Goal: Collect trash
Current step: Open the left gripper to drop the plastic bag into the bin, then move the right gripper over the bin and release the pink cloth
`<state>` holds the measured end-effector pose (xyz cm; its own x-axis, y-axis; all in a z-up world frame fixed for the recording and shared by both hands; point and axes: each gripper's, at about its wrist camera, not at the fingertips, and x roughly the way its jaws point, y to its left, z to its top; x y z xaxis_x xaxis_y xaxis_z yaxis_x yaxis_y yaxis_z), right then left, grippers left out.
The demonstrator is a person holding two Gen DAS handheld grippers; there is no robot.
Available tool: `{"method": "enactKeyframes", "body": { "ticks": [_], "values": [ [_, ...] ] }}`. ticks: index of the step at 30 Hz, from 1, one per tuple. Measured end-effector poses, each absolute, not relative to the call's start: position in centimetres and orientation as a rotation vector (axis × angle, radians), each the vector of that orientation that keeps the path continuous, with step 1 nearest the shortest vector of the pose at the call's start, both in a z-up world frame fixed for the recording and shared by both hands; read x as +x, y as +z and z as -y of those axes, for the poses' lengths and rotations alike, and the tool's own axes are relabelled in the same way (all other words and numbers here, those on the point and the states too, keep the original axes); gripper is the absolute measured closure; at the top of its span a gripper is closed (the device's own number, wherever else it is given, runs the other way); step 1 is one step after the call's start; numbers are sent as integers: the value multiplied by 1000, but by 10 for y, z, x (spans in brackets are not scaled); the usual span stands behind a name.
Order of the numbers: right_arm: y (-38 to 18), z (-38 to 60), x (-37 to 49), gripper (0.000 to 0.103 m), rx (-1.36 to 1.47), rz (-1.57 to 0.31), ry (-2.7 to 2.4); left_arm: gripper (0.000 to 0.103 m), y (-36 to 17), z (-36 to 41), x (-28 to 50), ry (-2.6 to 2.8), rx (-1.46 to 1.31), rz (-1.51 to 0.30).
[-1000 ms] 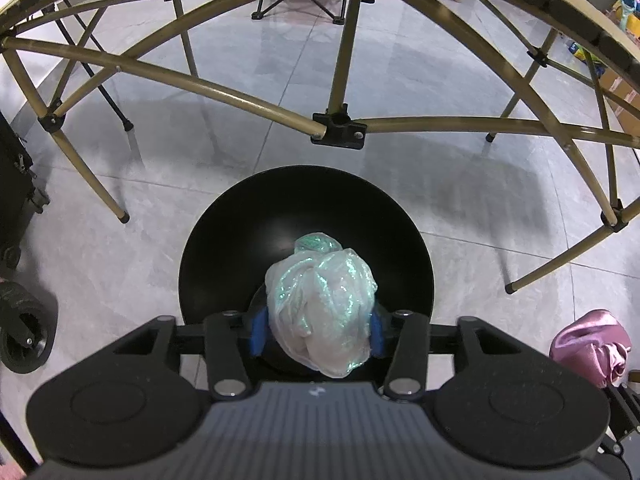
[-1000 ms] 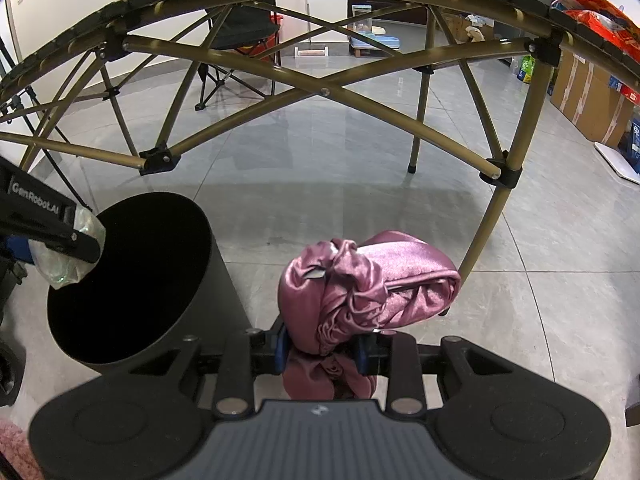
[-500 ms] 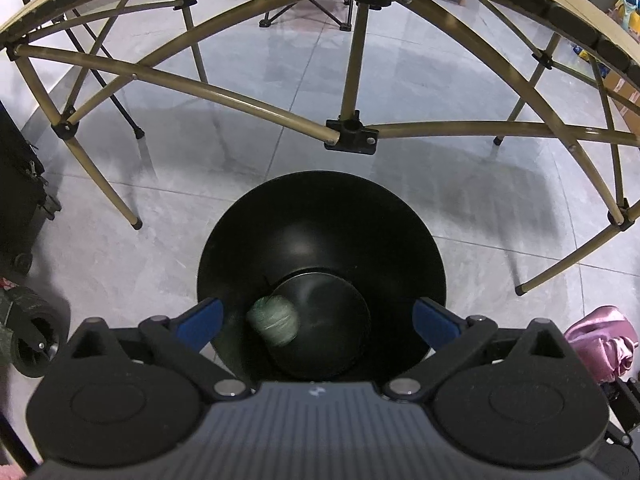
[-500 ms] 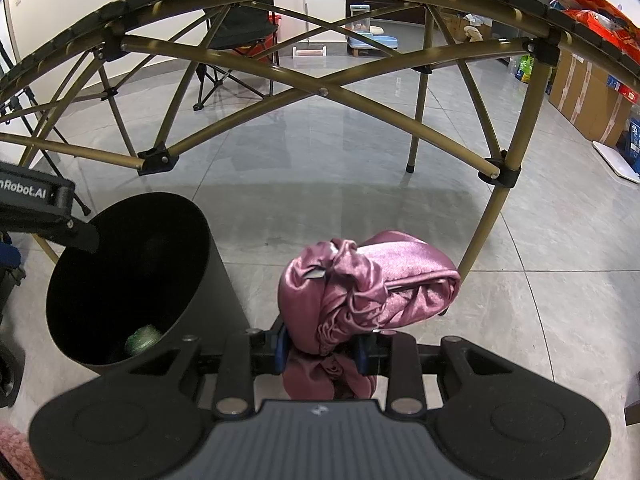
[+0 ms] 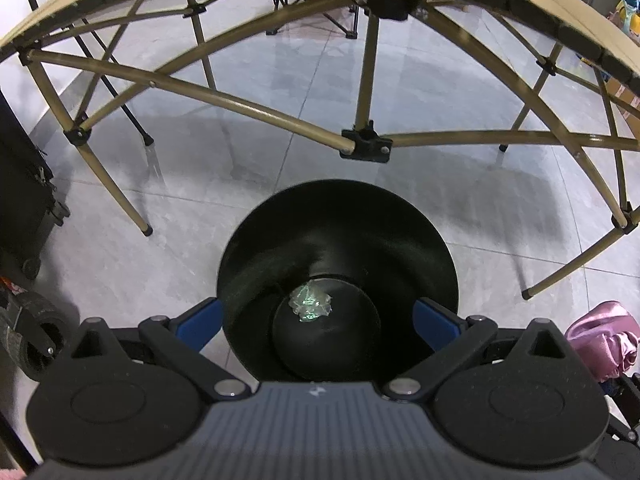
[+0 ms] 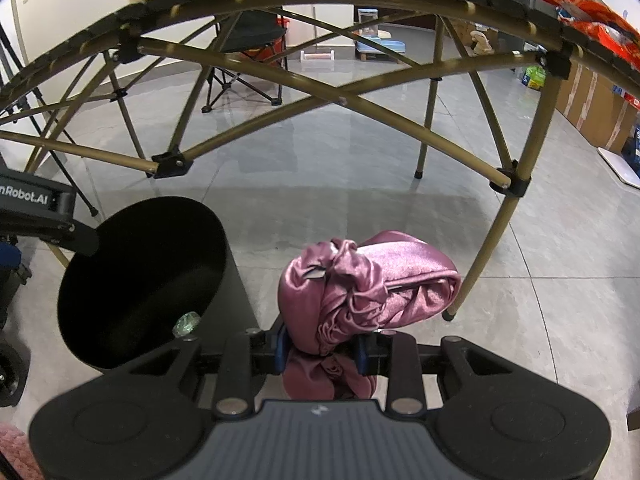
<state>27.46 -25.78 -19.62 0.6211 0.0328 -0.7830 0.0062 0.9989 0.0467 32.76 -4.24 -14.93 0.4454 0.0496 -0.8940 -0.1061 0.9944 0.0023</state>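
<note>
A round black bin point(image 5: 340, 216) stands on the grey tiled floor, seen from above in the left wrist view. At its bottom lies a crumpled iridescent plastic wad point(image 5: 310, 305). My left gripper point(image 5: 318, 322) hangs wide open over the bin's mouth, nothing between its blue pads. In the right wrist view the same bin point(image 6: 120, 240) sits at the left with the plastic wad point(image 6: 187, 323) deep inside. My right gripper point(image 6: 320, 354) is shut on a bunched pink satin cloth point(image 6: 368, 284), held to the right of the bin.
A folding table's bronze legs and cross-braces point(image 5: 360, 136) arch over the floor just beyond the bin; one leg point(image 6: 492, 232) stands right of the cloth. A black wheeled case point(image 5: 24, 200) is at the left. Cardboard boxes point(image 6: 592, 112) line the far right wall.
My left gripper opened and let go of the plastic wad, which dropped to the bottom of the bin. The right gripper and the pink cloth have not moved.
</note>
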Motion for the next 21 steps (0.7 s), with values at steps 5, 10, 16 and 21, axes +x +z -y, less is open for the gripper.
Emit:
{"method": "enactKeyframes", "body": {
  "ticks": [5,10,16,21],
  "values": [
    [-192,248,276,73,41,-899,34,0,-141,34,322,114,-44,-1067],
    [-185,235,278,73,44,-898,54,0,-134,20,319,132,-49,-1043],
    [-175,217,282,73,44,-887,92,0,-129,2,314,164,-49,-1019],
    [-166,200,286,73,39,-876,123,0,-124,-18,311,204,-61,-999]
  ]
}}
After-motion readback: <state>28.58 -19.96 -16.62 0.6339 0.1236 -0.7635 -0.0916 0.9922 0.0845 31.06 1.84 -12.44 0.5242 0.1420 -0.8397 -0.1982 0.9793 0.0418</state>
